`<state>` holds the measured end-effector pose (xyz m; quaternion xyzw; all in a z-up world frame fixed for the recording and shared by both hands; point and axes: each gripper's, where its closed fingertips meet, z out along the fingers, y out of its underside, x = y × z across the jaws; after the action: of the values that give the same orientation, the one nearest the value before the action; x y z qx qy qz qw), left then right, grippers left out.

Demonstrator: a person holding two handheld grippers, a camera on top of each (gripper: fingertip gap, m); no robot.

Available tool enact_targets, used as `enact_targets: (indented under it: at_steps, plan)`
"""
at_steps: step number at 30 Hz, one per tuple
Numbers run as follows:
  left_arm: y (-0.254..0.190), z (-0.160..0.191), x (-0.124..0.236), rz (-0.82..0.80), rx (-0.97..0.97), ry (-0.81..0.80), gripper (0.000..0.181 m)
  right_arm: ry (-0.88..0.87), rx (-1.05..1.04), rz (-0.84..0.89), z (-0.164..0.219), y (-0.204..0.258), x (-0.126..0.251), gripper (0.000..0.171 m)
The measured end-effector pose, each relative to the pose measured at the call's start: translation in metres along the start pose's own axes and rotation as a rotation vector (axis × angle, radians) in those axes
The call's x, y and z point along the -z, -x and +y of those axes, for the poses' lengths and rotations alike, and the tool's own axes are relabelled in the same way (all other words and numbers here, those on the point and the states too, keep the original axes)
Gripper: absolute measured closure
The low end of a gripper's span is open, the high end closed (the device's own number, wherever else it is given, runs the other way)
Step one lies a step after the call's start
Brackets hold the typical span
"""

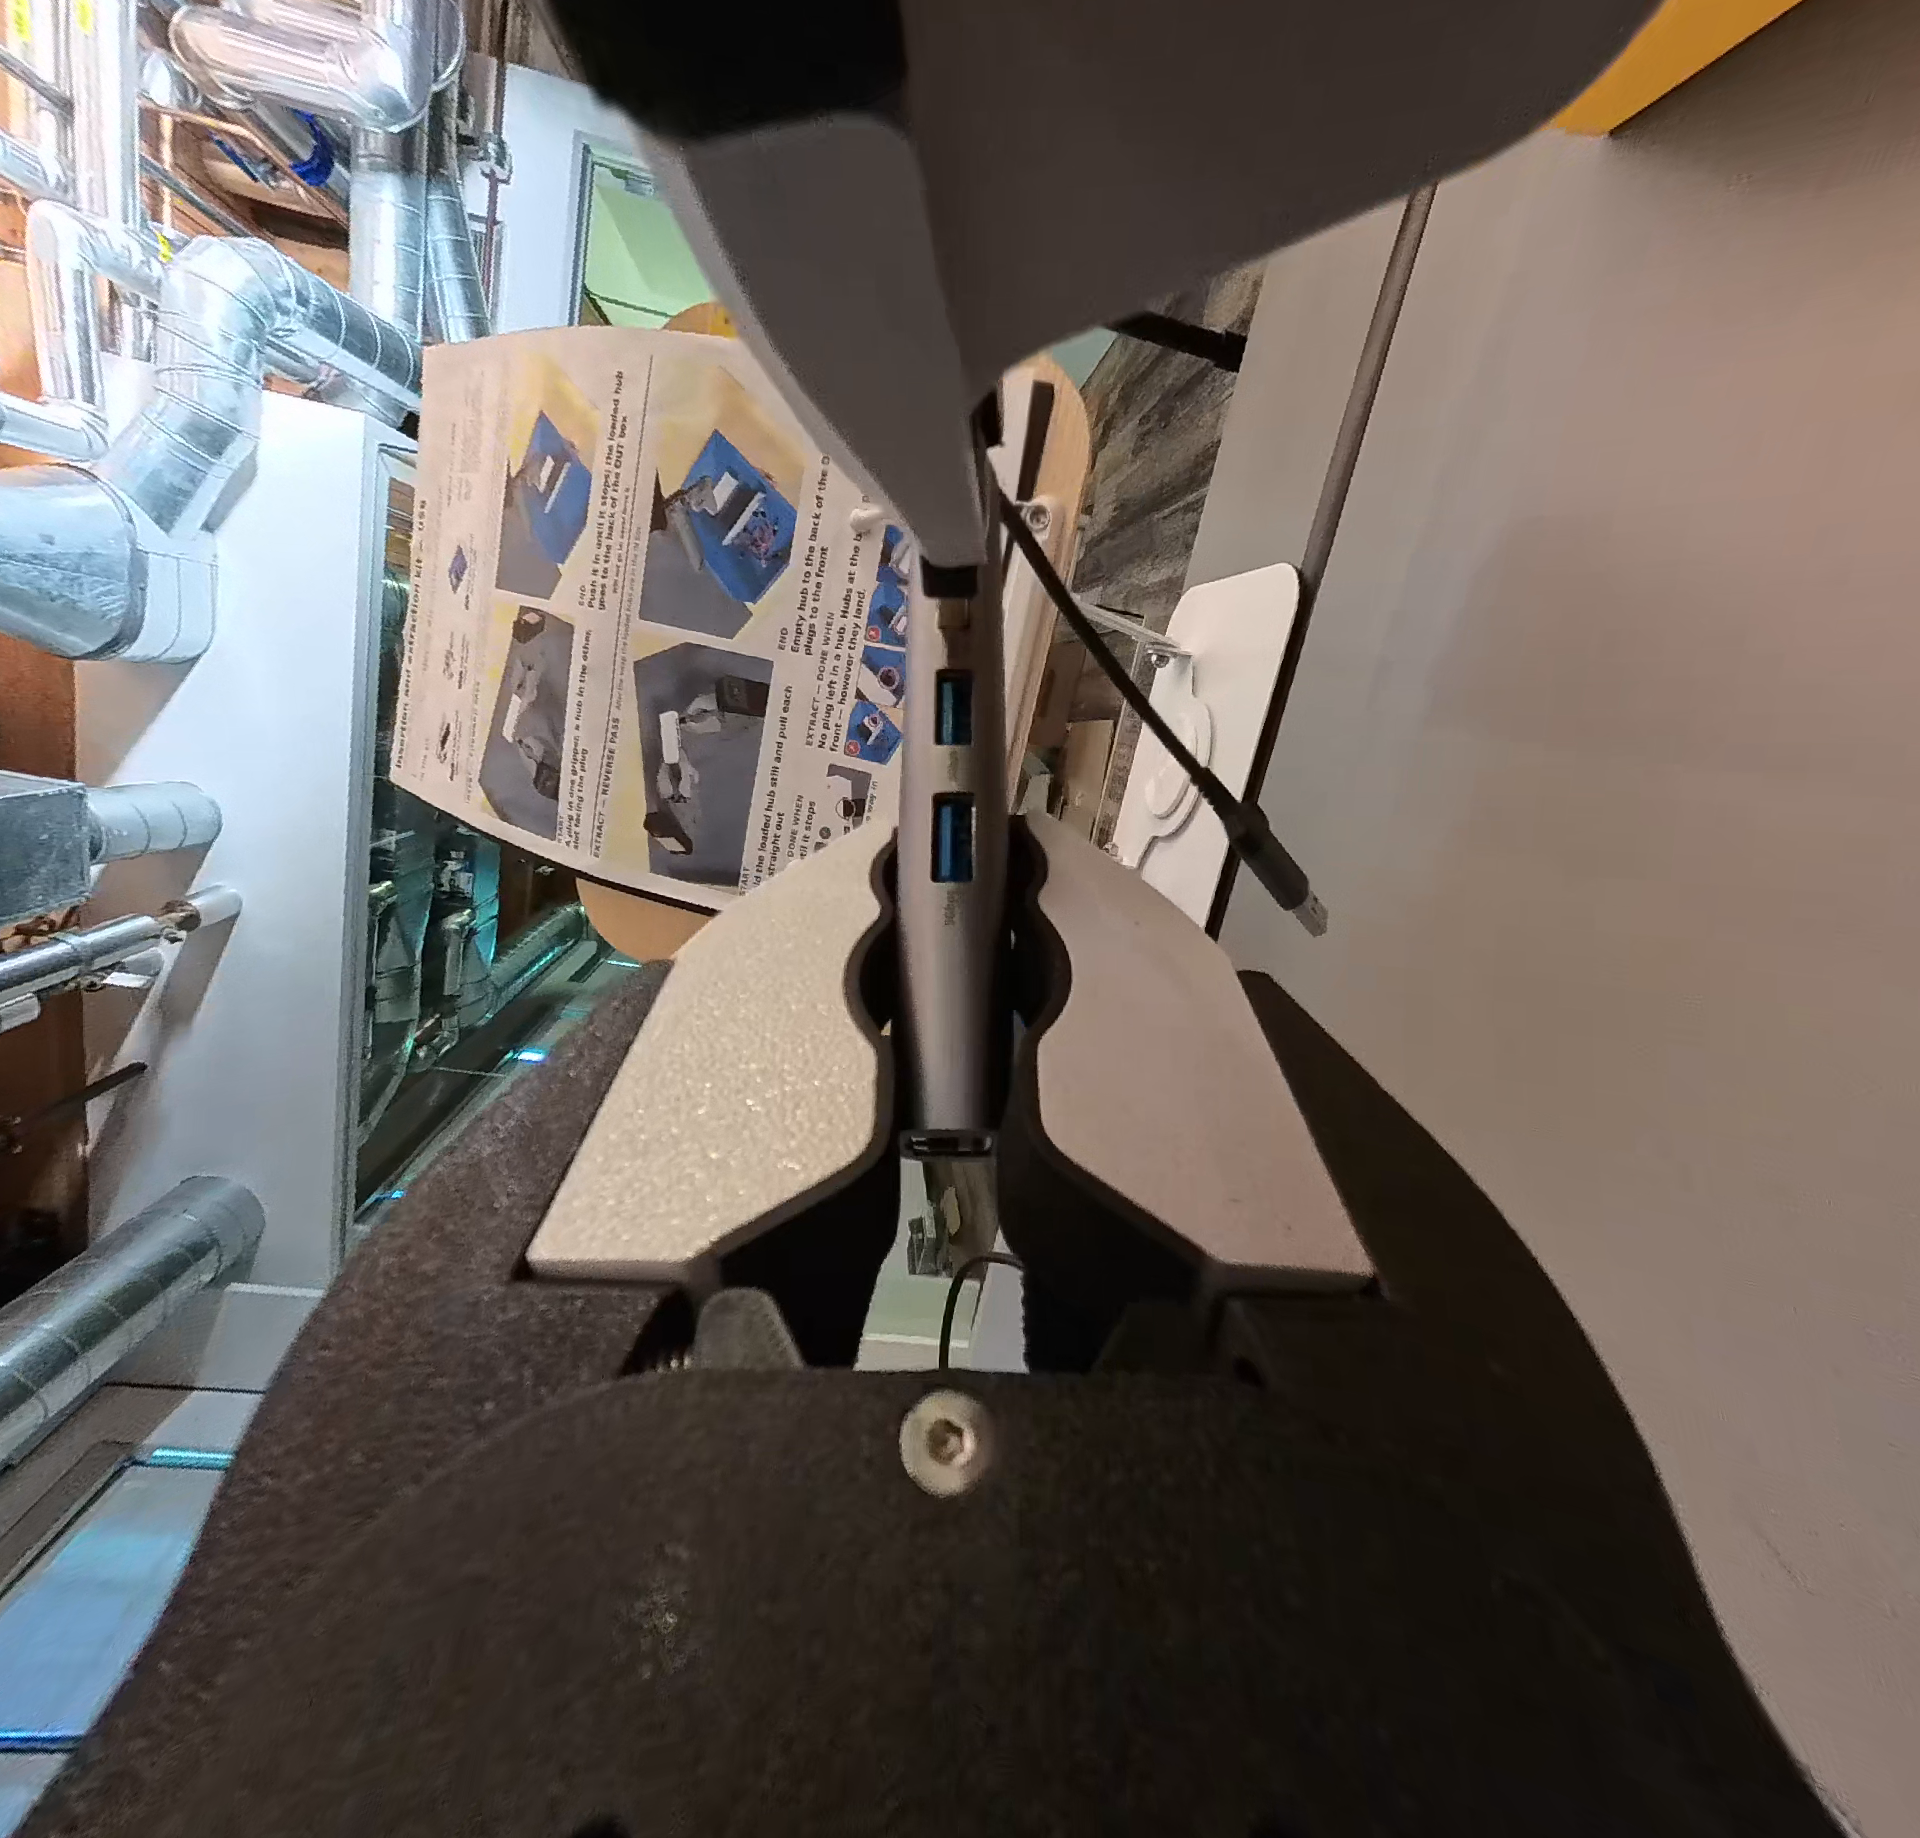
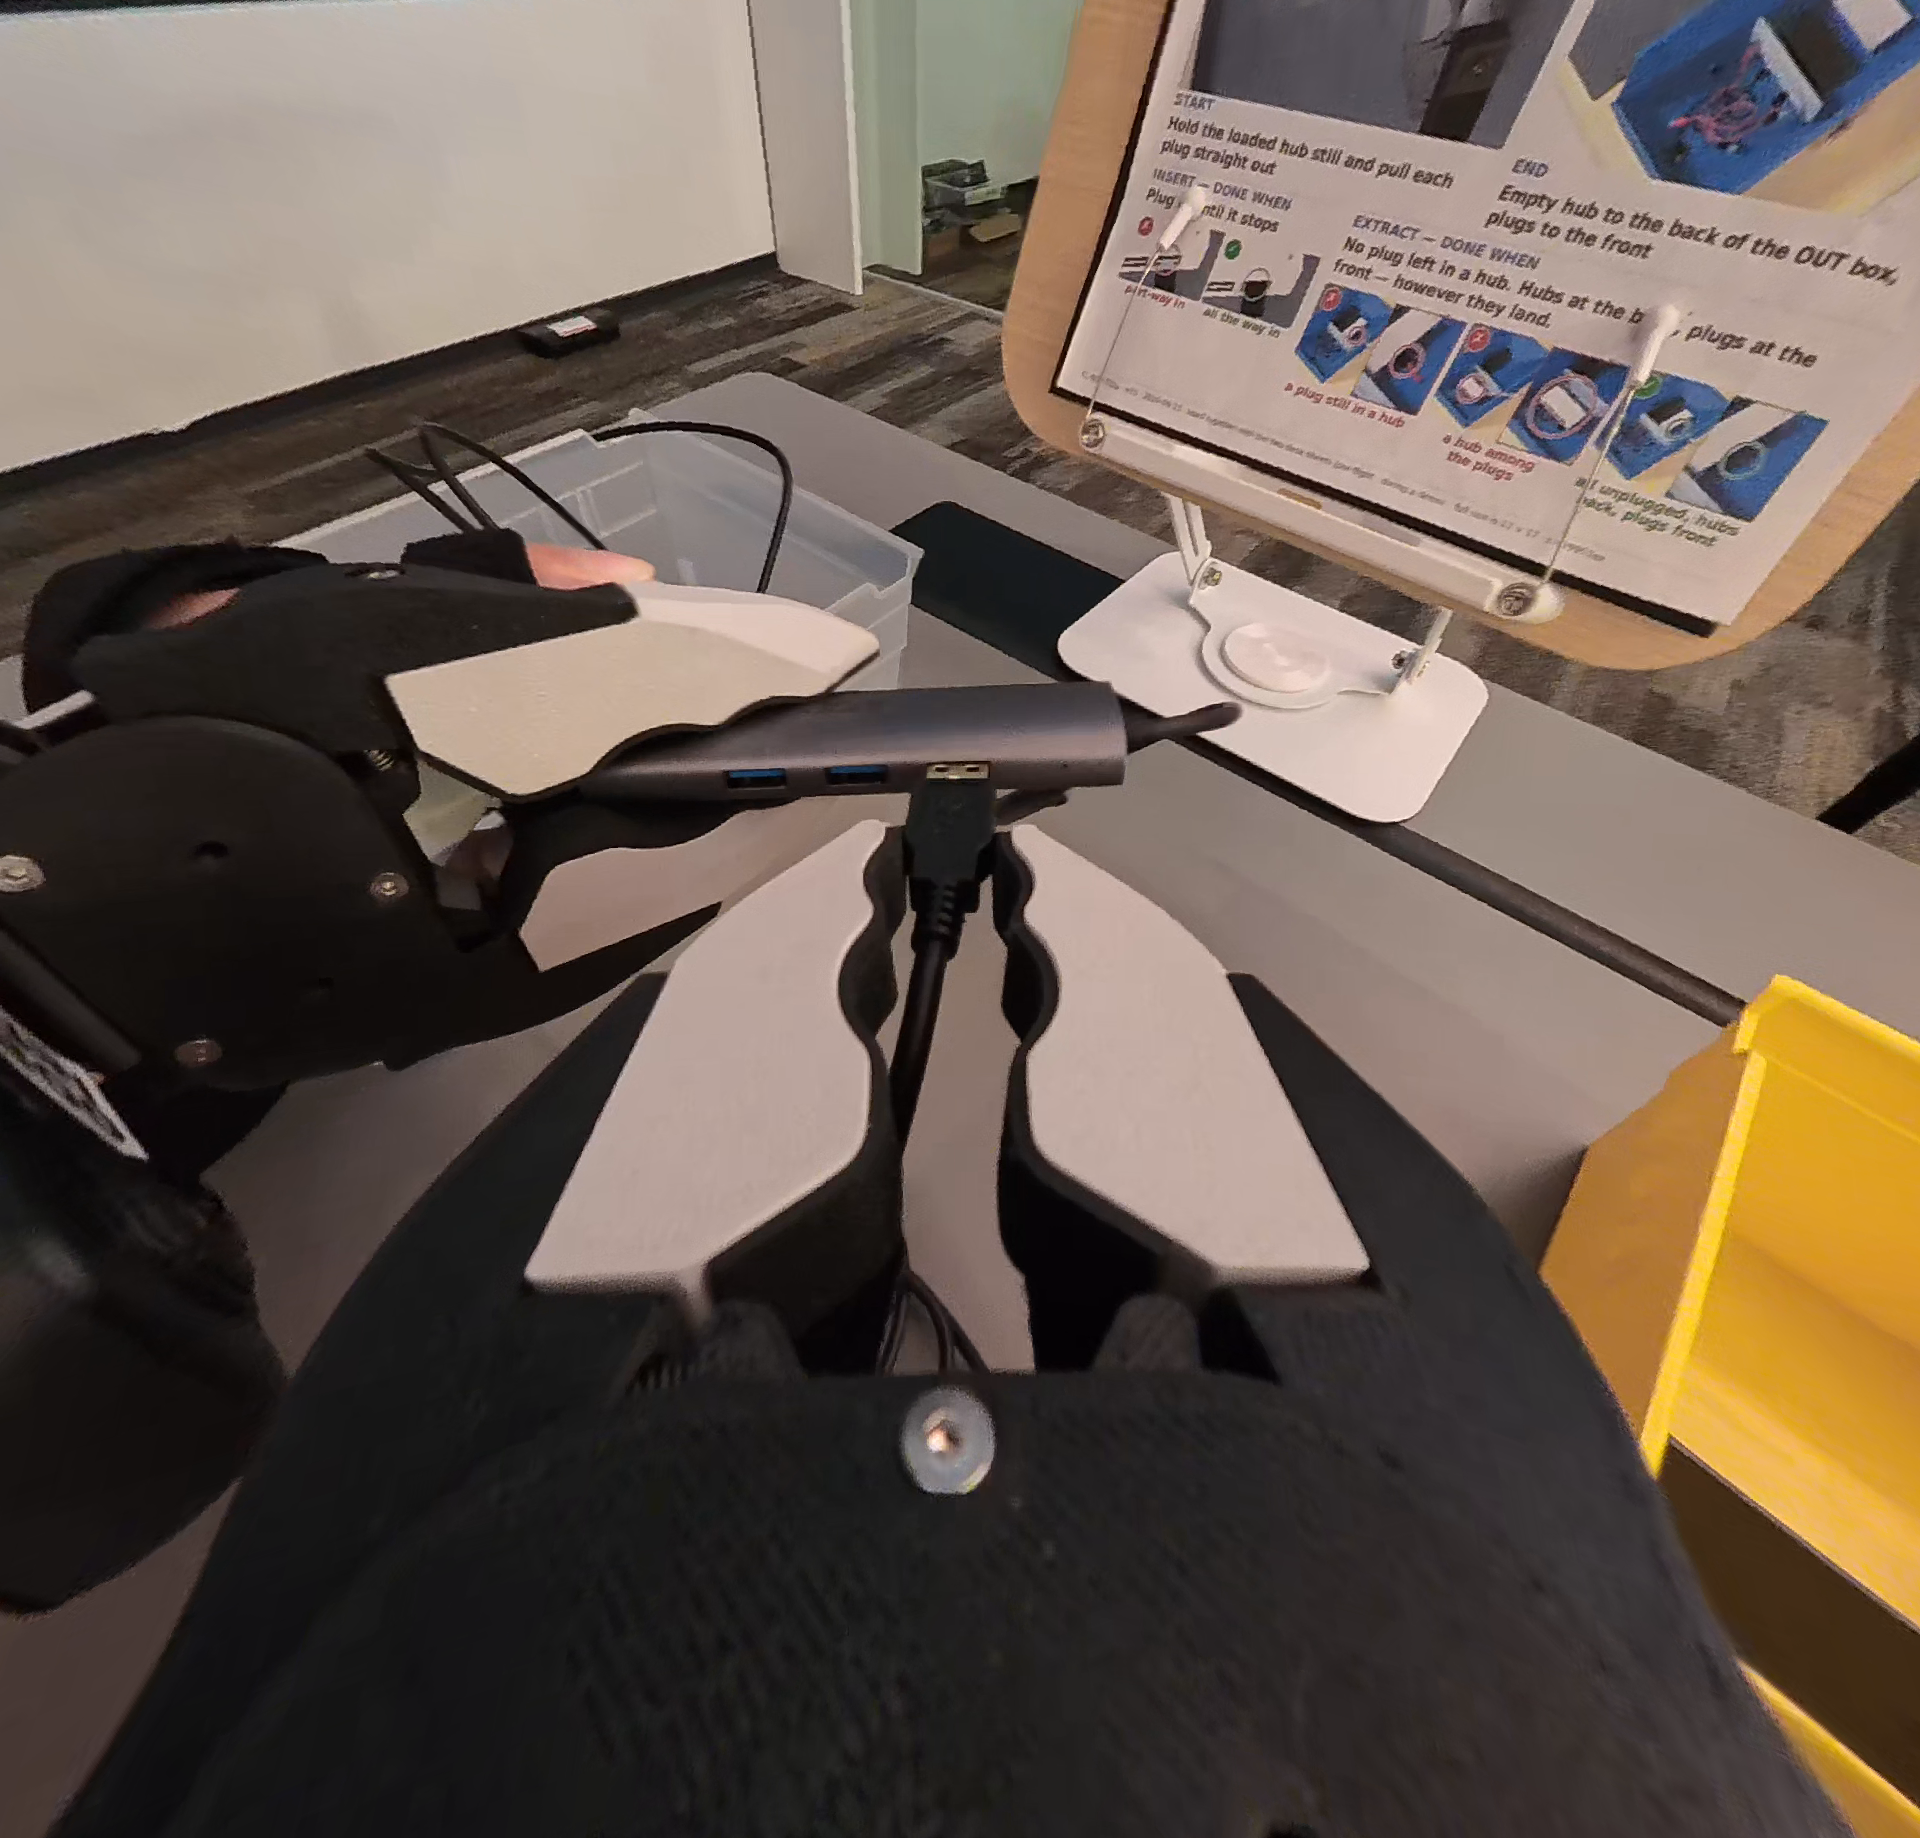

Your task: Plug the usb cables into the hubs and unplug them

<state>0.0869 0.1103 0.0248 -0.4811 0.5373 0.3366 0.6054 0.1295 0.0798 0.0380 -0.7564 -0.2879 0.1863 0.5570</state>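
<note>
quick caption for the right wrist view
Right gripper holds a black USB plug at the grey hub clamped in the left gripper.

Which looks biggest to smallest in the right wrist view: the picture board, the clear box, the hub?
1. Picture board, though it runs off the edge.
2. Clear box, farther back and partly hidden, so unsure.
3. Hub, partly covered by the left tongs.

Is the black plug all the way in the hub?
Not fully: the plug sits at the hub's third port, with metal tip still showing. The other two ports are empty.
</note>
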Motion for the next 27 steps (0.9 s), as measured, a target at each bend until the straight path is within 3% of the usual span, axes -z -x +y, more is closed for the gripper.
enact_targets:
  at_steps: [5,11,27]
  plan:
    - [0.007,-0.001,0.002,-0.019,0.02,-0.016,0.165,-0.058,0.049,0.0,-0.008,0.003,0.001,0.154]
    - [0.013,-0.007,0.007,-0.035,0.026,-0.046,0.165,-0.11,0.004,-0.141,-0.013,0.003,0.008,0.154]
    - [0.016,-0.01,0.01,-0.054,0.03,-0.063,0.165,-0.097,0.043,-0.064,-0.016,0.005,0.007,0.154]
